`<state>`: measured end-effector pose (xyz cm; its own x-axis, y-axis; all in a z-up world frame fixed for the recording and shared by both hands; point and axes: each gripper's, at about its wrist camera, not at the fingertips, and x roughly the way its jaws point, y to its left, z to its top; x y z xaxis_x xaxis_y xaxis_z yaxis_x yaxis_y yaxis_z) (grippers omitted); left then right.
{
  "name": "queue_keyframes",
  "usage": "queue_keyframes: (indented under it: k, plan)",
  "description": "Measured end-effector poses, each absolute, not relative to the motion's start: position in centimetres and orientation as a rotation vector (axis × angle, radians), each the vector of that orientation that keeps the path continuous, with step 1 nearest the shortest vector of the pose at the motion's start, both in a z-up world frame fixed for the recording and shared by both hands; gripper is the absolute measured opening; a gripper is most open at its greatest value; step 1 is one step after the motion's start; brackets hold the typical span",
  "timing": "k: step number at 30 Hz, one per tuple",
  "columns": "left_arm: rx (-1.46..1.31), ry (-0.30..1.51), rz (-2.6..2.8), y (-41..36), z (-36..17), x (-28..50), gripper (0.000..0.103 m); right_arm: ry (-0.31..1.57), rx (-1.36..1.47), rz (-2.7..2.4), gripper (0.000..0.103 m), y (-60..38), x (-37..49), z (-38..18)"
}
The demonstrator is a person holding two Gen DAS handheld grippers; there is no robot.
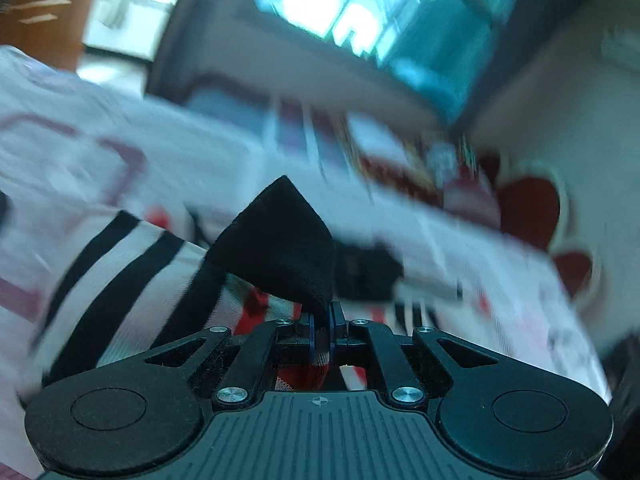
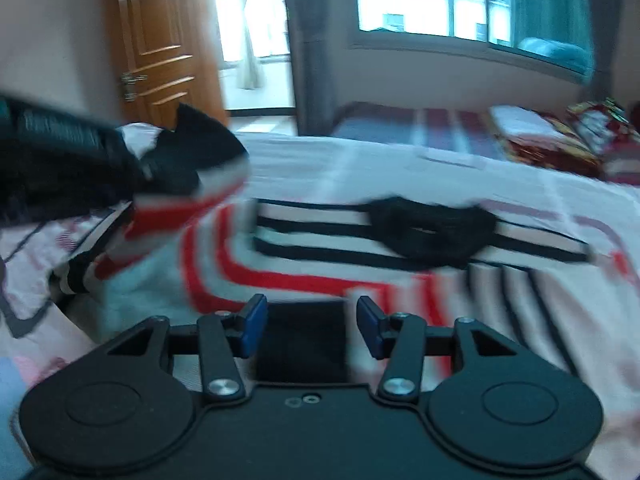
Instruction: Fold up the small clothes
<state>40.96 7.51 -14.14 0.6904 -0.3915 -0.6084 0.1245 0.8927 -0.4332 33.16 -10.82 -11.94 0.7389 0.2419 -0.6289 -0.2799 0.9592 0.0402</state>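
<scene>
A small white shirt (image 2: 320, 256) with black and red stripes lies spread on the bed, its black collar (image 2: 432, 232) toward the far side. My left gripper (image 1: 322, 320) is shut on the black cuff (image 1: 280, 248) of one sleeve, and the striped sleeve (image 1: 120, 272) trails off to the left. In the right wrist view that left gripper (image 2: 152, 164) holds the cuff (image 2: 200, 140) lifted above the shirt's left side. My right gripper (image 2: 311, 324) hovers low over the shirt's near part, its blue pads (image 2: 256, 328) apart. A dark patch shows between them, with no pad pressing on it.
The bedsheet (image 2: 520, 320) is white with a pink line pattern. Folded white cloth (image 2: 520, 124) and red patterned items (image 2: 592, 136) sit at the bed's far right. Behind are a wooden door (image 2: 160, 40) and a window (image 2: 440, 0). Red heart shapes (image 1: 528, 216) lie at the right.
</scene>
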Motion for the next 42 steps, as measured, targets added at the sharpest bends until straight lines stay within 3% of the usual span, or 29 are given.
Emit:
queue_keyframes:
  k: [3,7,10,12,21,22,23,24,25,27,34,38,39,40,41,42]
  plan:
    - [-0.307,0.867,-0.316,4.6,-16.1,40.7,0.007,0.730,-0.029,0.216,0.049,-14.8,33.0,-12.7]
    - [-0.250,0.842,-0.321,3.2,-13.8,38.2,0.007,0.767,0.074,0.187,0.049,-18.2,32.7,-13.5]
    - [-0.284,0.808,-0.313,4.2,-11.6,36.9,0.007,0.768,0.132,0.203,0.060,-19.2,32.8,-13.4]
    - [-0.304,0.784,-0.271,6.3,-10.4,37.0,0.007,0.764,0.179,0.232,0.069,-19.3,32.9,-13.1]
    - [-0.301,0.817,0.095,16.9,-13.1,35.2,0.008,0.818,0.236,0.371,0.068,-16.3,33.9,-13.4]
    - [-0.304,0.823,0.112,17.7,-13.5,34.9,0.008,0.824,0.234,0.374,0.067,-15.8,34.1,-13.7]
    - [-0.304,0.826,0.122,18.1,-14.1,34.8,0.008,0.822,0.232,0.371,0.059,-15.3,34.4,-13.8]
    - [-0.303,0.830,0.128,18.3,-14.6,34.7,0.008,0.814,0.226,0.361,0.045,-15.0,34.7,-14.0]
    - [-0.305,0.833,0.132,18.6,-14.9,34.5,0.008,0.810,0.224,0.347,0.039,-14.7,34.9,-14.1]
    - [-0.320,0.837,0.129,18.9,-15.5,34.6,0.008,0.812,0.230,0.311,0.011,-14.6,35.4,-14.3]
    - [-0.405,0.847,0.052,17.9,-15.5,36.8,0.008,0.621,0.074,0.308,0.008,-14.9,34.2,-9.5]
    - [-0.396,0.881,0.008,16.2,-16.0,38.4,0.010,0.641,0.046,0.205,0.008,-18.9,34.5,-9.7]
    - [-0.398,0.886,-0.001,15.9,-16.2,38.8,0.014,0.656,0.046,0.163,0.008,-20.1,34.4,-10.2]
    - [-0.398,0.891,-0.007,15.5,-16.4,39.1,0.034,0.667,0.045,0.130,0.008,-21.1,34.3,-10.7]
    - [-0.396,0.892,-0.007,15.1,-16.5,39.4,0.073,0.681,0.051,0.101,0.008,-22.1,34.2,-11.3]
    - [-0.390,0.884,0.003,14.7,-16.5,39.7,0.086,0.698,0.071,0.091,0.008,-22.8,34.2,-11.9]
